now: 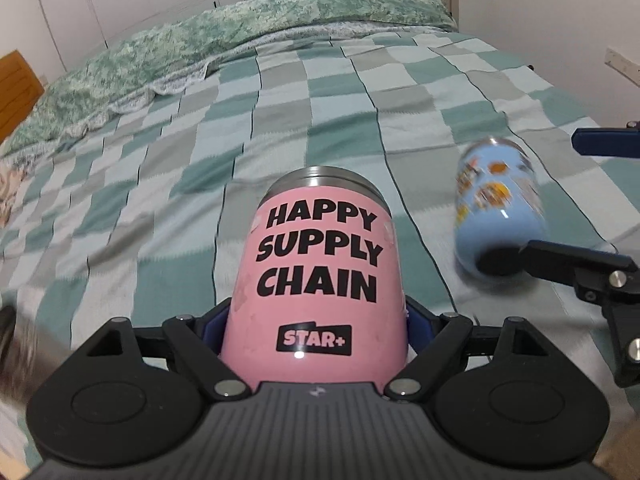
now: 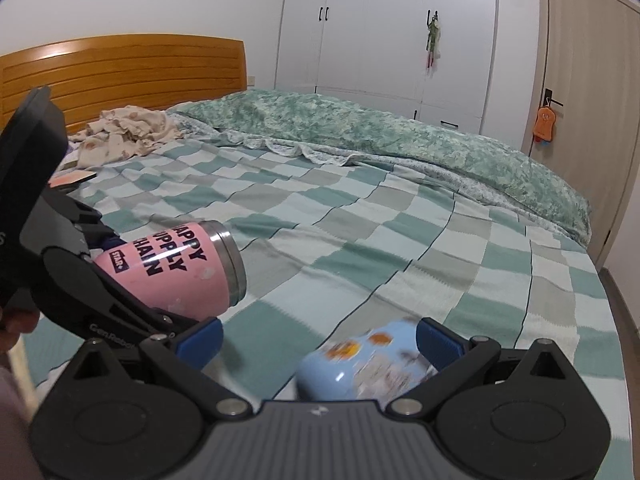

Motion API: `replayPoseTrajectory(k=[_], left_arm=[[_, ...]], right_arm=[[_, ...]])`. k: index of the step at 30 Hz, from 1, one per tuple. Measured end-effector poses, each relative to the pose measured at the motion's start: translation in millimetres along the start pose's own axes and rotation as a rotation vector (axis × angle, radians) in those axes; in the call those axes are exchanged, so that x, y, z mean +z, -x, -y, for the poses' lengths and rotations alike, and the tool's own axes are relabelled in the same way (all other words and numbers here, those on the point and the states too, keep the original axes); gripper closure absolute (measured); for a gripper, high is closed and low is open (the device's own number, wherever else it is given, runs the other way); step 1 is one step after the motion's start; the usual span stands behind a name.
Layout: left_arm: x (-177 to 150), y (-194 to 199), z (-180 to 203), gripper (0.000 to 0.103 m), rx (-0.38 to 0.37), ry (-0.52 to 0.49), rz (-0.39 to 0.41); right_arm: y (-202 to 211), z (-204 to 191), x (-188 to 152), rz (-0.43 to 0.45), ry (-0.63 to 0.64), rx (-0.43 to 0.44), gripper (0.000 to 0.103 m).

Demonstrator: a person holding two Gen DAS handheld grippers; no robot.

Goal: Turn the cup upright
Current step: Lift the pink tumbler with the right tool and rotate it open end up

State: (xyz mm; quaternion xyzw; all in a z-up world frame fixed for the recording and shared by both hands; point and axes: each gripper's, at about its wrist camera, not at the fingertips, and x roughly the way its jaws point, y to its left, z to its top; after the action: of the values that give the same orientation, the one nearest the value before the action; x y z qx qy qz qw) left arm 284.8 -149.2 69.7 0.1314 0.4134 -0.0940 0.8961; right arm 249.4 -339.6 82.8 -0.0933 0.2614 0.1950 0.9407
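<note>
A pink cup (image 1: 320,280) lettered "HAPPY SUPPLY CHAIN" is clamped near its base in my left gripper (image 1: 320,320). It lies tilted with its steel rim pointing forward, above the bed. It also shows in the right wrist view (image 2: 176,268). A light blue cup (image 2: 360,364) with cartoon prints lies on its side on the bed, blurred, between the wide-open jaws of my right gripper (image 2: 320,340). In the left wrist view the blue cup (image 1: 496,208) lies at the right, between the right gripper's fingers (image 1: 560,256).
The bed has a green and grey checked cover (image 2: 360,240). A rumpled green quilt (image 2: 400,136) lies along the far side. Beige clothes (image 2: 120,132) sit by the wooden headboard (image 2: 120,72). White wardrobes (image 2: 380,32) and a door (image 2: 592,80) stand behind.
</note>
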Motion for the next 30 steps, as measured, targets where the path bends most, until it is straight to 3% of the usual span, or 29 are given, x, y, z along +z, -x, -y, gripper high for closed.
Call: replayPoseTrajectory(k=[9, 19, 26, 27, 28, 30], left_arm=[[-51, 21, 8, 0.018, -0.032, 0.036, -0.057], [-86, 15, 20, 0.018, -0.04, 0.071, -0.103], [-91, 18, 13, 0.016, -0.064, 0.106, -0.07], [-91, 20, 9, 0.013, -0.076, 0.119, -0.059], [-91, 27, 4, 0.001, -0.087, 0.136, -0.024], [-92, 43, -5, 0.0, -0.103, 0.155, 0.051]], right_arm=[[35, -36, -40, -0.065, -0.005, 0.019, 0.0], [55, -37, -74, -0.109, -0.064, 0.011, 0.0], [59, -35, -75, -0.121, -0.085, -0.002, 0.0], [60, -35, -74, -0.121, -0.087, -0.005, 0.0], [61, -35, -73, -0.12, -0.087, -0.007, 0.0], [63, -37, -69, -0.119, -0.085, -0.012, 0.0]])
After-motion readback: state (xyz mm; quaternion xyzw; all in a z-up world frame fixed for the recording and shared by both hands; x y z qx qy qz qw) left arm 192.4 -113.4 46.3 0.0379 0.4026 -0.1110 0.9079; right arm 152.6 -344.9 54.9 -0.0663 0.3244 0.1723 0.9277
